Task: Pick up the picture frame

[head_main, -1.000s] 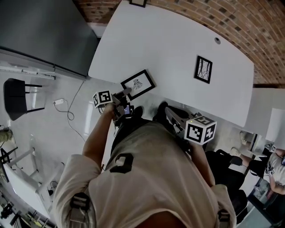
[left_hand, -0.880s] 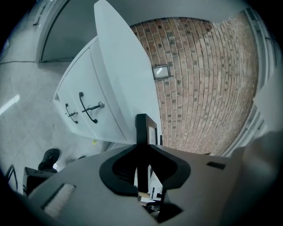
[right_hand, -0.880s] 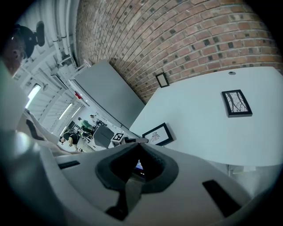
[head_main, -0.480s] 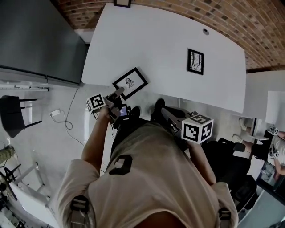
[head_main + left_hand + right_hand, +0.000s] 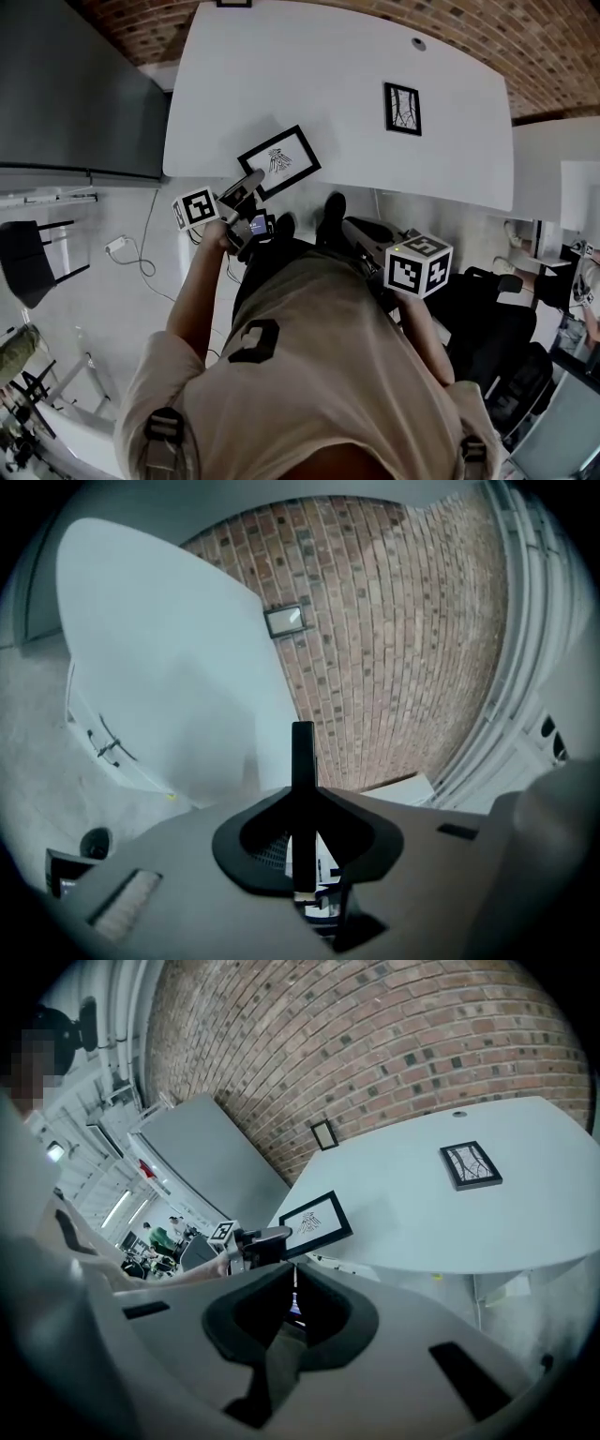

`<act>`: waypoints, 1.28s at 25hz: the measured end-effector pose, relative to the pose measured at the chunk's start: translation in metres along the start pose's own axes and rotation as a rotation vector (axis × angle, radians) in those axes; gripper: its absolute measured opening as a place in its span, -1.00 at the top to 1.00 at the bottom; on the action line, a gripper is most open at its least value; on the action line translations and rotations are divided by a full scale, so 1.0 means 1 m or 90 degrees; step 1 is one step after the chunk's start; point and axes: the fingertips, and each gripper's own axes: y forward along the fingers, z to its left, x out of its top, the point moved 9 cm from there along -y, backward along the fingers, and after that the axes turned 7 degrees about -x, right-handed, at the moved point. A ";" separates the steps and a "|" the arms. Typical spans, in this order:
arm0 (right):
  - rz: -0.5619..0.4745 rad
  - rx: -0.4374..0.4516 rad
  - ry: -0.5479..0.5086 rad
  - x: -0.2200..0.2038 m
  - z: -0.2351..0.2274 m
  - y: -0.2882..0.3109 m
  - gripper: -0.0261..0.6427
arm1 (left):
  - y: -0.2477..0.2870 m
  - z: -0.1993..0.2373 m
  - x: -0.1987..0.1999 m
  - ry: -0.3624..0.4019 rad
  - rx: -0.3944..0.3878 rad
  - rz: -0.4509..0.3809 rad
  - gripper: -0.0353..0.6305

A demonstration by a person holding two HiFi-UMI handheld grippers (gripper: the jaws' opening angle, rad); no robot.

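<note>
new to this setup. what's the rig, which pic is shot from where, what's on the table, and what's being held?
There is no robot here. A person holds a two-jaw gripper in each hand, and the marker cubes are part of the grippers. The head view comes from a camera on the person's head, looking steeply down. The other two views come from cameras riding on each gripper, looking along its jaws.

A small frame lies flat on the white table. Another frame stands at the far edge by the brick wall.

The left gripper is shut on the near corner of the picture frame at the table's near edge. Its own view shows that frame edge-on between the jaws. The right gripper is shut and empty, short of the table.
</note>
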 end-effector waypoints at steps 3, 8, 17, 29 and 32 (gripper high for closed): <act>-0.006 -0.001 0.010 -0.003 -0.001 0.001 0.90 | 0.007 -0.019 0.005 0.065 0.003 0.035 0.71; -0.020 0.002 0.033 -0.004 -0.014 -0.003 0.90 | 0.033 -0.046 0.002 0.118 -0.014 0.077 0.73; -0.044 0.012 0.056 -0.011 -0.016 -0.008 0.90 | 0.037 -0.064 -0.011 0.128 -0.025 0.100 0.73; -0.124 0.031 0.172 -0.014 -0.064 -0.045 0.90 | 0.087 -0.085 -0.033 0.077 -0.038 0.111 0.74; -0.147 0.038 0.215 -0.013 -0.080 -0.051 0.90 | 0.096 -0.090 -0.033 0.095 -0.028 0.120 0.74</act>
